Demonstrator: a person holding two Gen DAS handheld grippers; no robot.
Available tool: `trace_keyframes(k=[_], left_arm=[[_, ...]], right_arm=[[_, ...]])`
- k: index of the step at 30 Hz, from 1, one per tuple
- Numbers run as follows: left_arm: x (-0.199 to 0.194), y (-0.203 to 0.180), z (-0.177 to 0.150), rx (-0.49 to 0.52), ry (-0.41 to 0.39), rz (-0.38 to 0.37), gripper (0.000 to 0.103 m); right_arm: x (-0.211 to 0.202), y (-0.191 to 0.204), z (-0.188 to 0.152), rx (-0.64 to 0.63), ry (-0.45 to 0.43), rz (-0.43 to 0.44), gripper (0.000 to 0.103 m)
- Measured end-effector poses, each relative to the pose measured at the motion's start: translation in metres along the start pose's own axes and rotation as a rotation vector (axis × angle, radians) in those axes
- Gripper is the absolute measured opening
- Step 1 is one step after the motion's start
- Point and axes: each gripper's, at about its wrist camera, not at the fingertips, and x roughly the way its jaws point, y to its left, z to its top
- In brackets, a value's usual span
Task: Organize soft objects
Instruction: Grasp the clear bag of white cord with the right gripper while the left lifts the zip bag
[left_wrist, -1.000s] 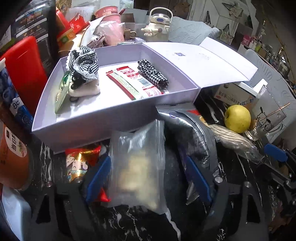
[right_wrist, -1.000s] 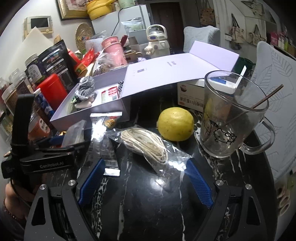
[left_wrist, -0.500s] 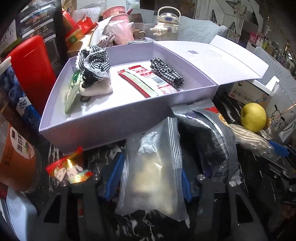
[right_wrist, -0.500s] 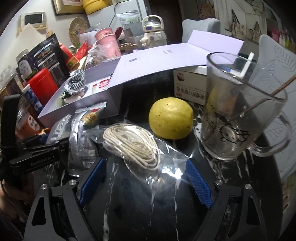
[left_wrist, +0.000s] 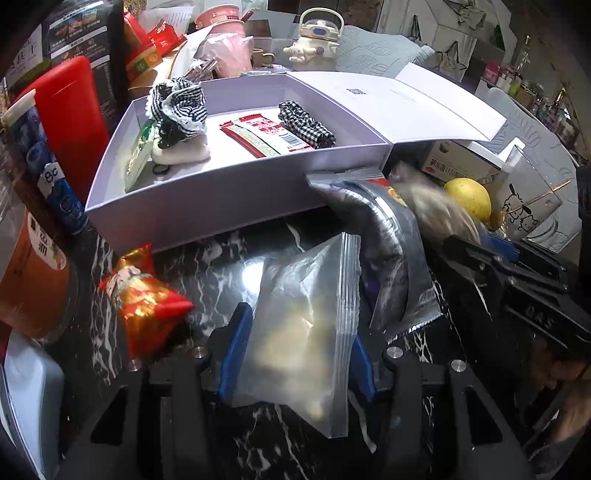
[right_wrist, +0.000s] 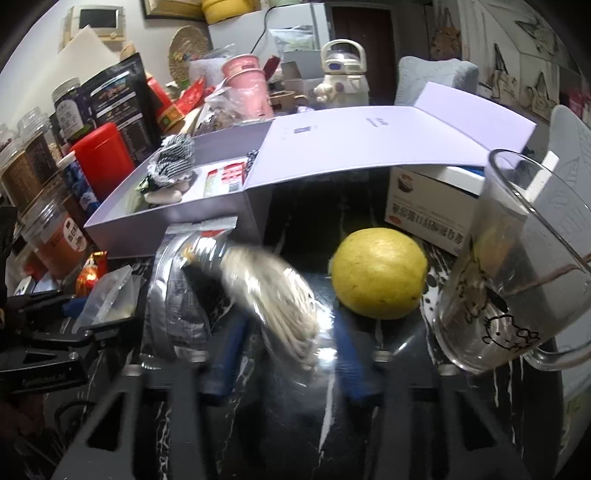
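On the cluttered black marble table (left_wrist: 207, 266), both grippers had just closed on bagged soft items that a second earlier lay between wide-open fingers. The left gripper (left_wrist: 295, 350) had narrowed its blue pads (left_wrist: 236, 343) onto a clear zip bag (left_wrist: 306, 317) holding something pale, and the bag now stood lifted off the table, in front of the open lavender box (left_wrist: 207, 206). The right gripper (right_wrist: 286, 332) had likewise drawn in around a clear bag of coiled cream cord (right_wrist: 273, 291), which was blurred with motion and tilted up toward the left. That suggests both pickups were done and the carry to the box came next.

The box already held two gingham scrunchies (left_wrist: 177, 107), red-and-white sachets (left_wrist: 266, 136) and a cream pad (left_wrist: 181, 155). A silver foil pouch (left_wrist: 391, 258) leaned against its front corner, and a red-gold snack packet (left_wrist: 147, 302) lay to the left.

The left gripper pointed straight at the box's front wall; the right angled in beside it, with a yellow fruit (right_wrist: 376, 273) and glass mug (right_wrist: 517, 280) to its right.
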Motion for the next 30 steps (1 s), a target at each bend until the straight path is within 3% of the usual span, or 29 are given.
trace_keyframes(k=[2,7,30], left_arm=[[-0.002,0.001,-0.003,-0.006,0.002,0.000,0.050],[-0.007,0.001,-0.009,-0.011,0.005,0.001,0.050],[-0.048,-0.008,-0.069,0.014,0.040,-0.033,0.050]], right_arm=[[-0.002,0.001,-0.001,0.004,-0.005,0.002,0.022],[-0.016,0.005,-0.007,0.015,-0.014,0.004,0.017],[-0.081,0.025,-0.068,0.058,0.032,0.054,0.016]])
